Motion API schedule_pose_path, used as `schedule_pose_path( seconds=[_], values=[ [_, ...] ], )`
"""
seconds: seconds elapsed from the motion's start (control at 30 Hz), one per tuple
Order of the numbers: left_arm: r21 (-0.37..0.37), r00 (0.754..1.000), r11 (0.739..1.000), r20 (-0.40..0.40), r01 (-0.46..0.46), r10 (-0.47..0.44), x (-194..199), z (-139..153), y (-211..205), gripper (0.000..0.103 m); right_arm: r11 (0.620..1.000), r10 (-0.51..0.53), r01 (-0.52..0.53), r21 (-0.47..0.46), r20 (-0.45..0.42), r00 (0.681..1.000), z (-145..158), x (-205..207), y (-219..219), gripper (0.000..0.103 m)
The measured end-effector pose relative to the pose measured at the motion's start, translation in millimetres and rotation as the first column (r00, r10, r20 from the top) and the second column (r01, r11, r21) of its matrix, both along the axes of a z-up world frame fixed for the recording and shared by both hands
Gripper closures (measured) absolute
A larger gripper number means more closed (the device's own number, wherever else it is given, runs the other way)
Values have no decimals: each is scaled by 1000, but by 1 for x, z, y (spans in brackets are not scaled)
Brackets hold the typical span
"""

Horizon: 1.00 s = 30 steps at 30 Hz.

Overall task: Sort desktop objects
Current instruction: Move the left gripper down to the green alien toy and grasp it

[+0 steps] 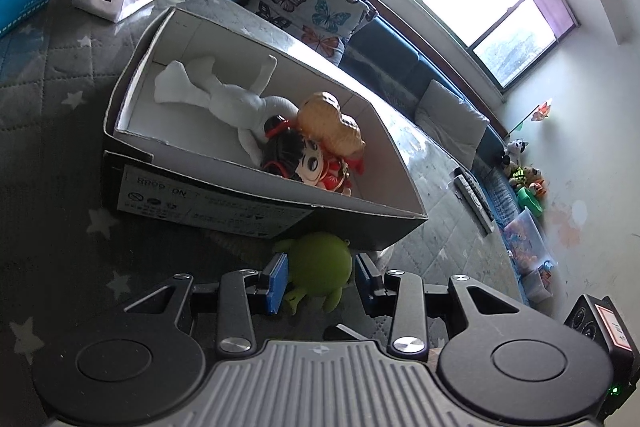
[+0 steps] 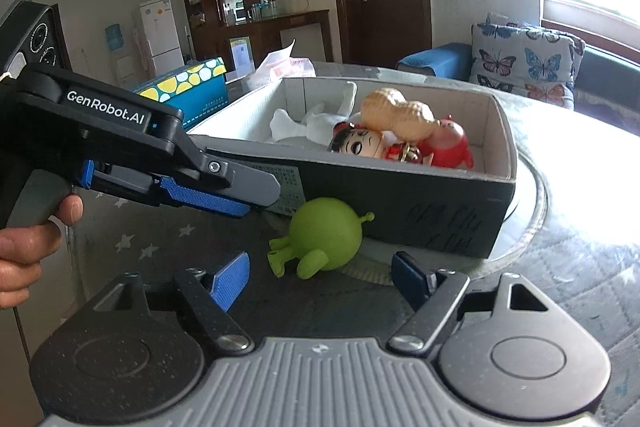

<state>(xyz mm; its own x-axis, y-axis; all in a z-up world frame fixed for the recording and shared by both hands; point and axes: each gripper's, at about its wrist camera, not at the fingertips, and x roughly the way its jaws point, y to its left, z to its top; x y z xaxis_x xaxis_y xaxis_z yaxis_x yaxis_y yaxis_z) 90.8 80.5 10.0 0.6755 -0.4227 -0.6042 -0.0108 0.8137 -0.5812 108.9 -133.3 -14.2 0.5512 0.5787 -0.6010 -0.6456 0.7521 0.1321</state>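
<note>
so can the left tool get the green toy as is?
Probably yes: the green toy lies on the table between the open left tool pads, nothing between them; the box sits just behind.

A round green toy figure (image 2: 324, 235) with small ear stalks and stubby limbs is lying on its side on the grey quilted tabletop, touching the dark outer wall of an open cardboard box (image 2: 440, 203). Inside the white-lined box, a white plush doll (image 1: 224, 95), a black-haired doll in red (image 1: 308, 163), a peanut-shaped toy (image 2: 396, 115) and a red figure (image 2: 450, 143) are lying piled together at one end
</note>
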Motion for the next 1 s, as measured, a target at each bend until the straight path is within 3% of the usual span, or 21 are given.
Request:
schedule_pose_path(
  seconds=[0.73,1.0],
  values=[
    [-4,999,999,-28,37,-37,20,-13,-6,64,1000,10,-10,6,-58,998,-15,16,19,24],
    [-9,998,999,-45,53,-54,24,-19,-8,64,1000,20,-20,-3,-65,998,-17,19,23,33]
  ],
)
